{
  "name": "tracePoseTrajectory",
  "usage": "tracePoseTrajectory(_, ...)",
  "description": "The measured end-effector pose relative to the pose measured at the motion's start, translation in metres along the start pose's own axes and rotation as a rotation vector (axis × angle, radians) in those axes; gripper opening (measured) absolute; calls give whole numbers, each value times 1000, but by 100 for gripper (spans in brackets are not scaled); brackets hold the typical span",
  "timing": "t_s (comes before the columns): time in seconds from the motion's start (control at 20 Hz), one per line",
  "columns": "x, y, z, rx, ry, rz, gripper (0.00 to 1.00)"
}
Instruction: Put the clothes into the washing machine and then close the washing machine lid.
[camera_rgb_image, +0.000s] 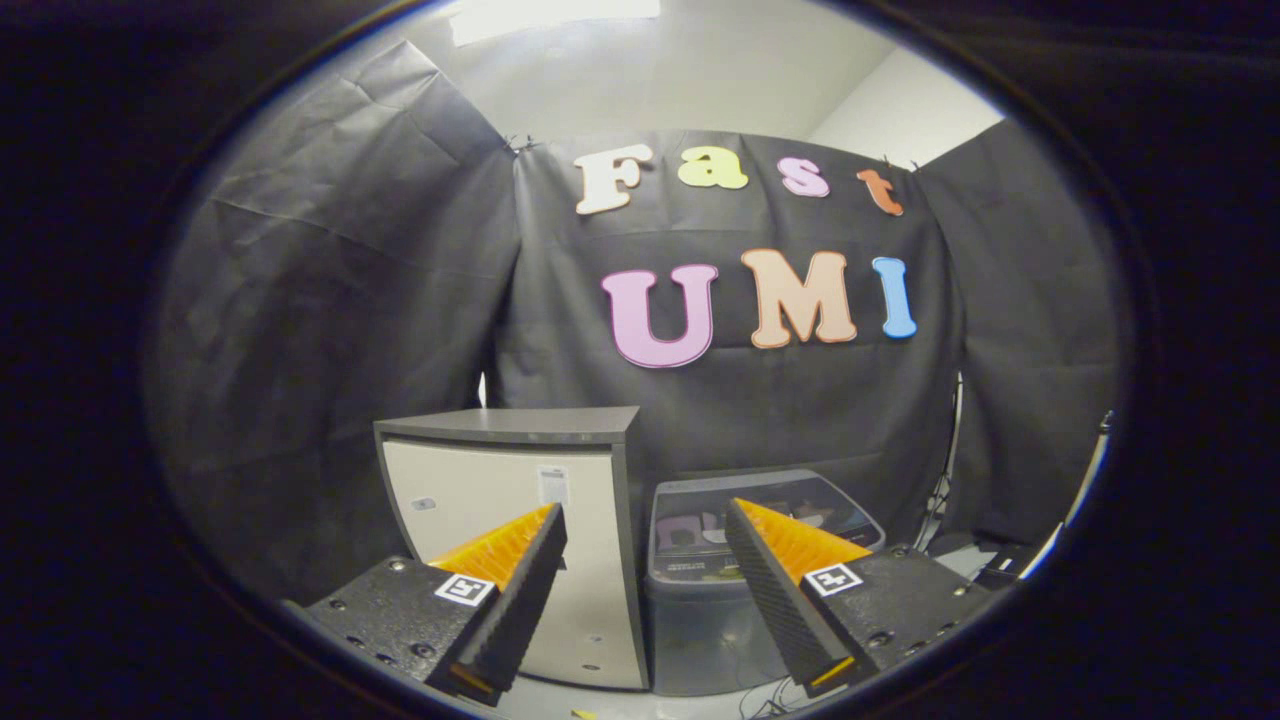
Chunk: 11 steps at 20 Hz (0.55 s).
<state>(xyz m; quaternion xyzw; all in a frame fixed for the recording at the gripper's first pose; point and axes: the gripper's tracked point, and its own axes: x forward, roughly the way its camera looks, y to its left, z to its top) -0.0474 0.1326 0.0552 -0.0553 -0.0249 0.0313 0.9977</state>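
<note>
gripper spread wide, holding nothing, washing machine with glossy closed lid just beyond fingertips, pale cabinet touching its left side

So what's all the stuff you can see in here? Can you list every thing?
Cabinet: one, cream front with a grey top and grey side, standing beyond the left finger, in front of the cloth wall.
Washing machine: one, small, grey, with a see-through lid shut on top, standing right beside the cabinet, beyond the gap between the fingers.
Cloth wall: black, hanging behind the cabinet and the washing machine.
Room wall: white, above the cloth.
Cables: a few thin ones, on the floor by the washing machine.
Gripper: one, its two fingers apart with nothing between them, pointing at the cabinet and the washing machine.
</note>
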Motion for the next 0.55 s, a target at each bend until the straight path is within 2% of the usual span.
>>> tracePoseTrajectory(0.2, -11, -6, 10, 18, -50, -7, 97)
tracePoseTrajectory(0.55, -18, -19, 8, 37, -42, -12, 97)
